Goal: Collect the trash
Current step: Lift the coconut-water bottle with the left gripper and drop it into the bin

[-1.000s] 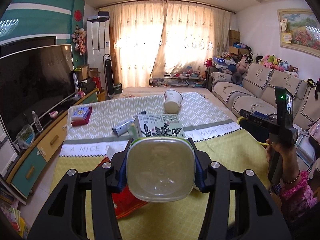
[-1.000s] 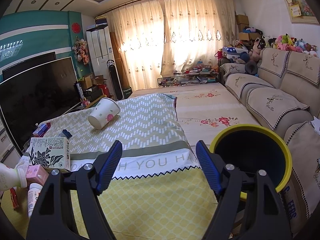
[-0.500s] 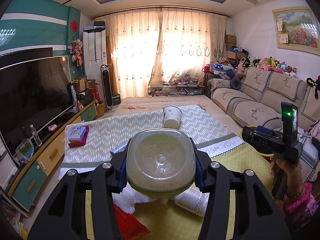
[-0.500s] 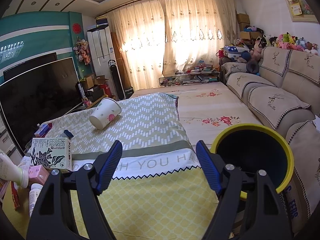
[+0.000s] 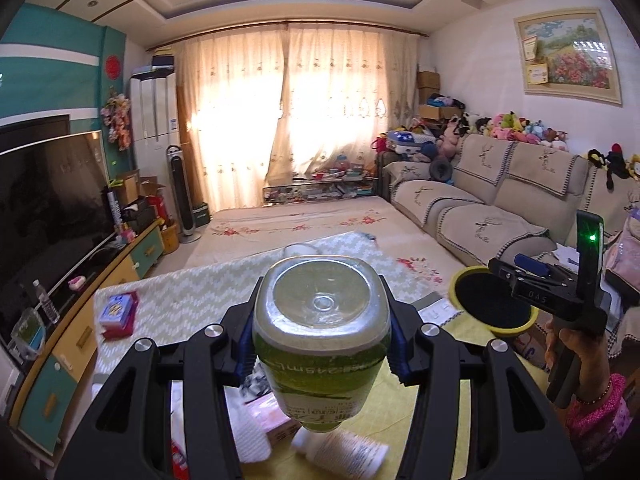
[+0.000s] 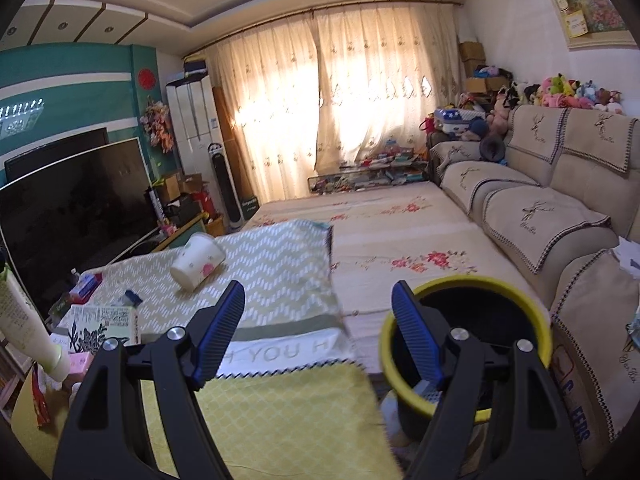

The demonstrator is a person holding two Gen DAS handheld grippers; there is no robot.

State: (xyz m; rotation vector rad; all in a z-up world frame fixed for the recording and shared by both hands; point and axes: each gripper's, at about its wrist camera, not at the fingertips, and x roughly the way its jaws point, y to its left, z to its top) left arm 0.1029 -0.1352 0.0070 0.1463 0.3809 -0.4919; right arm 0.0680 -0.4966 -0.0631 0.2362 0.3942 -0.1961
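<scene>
The left claw (image 5: 322,344) clenches the green-labelled bottle (image 5: 322,334), now lifted higher off the surface (image 6: 280,408) than a second ago, base toward the camera. The right claw (image 6: 318,334) gapes empty, now just over the yellow-rimmed bin (image 6: 508,292), closer than before.

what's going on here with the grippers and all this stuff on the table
A person is clearing trash with a gripper in each hand. The left gripper has its fingers shut on a green-labelled plastic bottle, lifted off the table. The right gripper is open and empty, near the yellow-rimmed bin. A paper cup and a box lie uncollected.
</scene>
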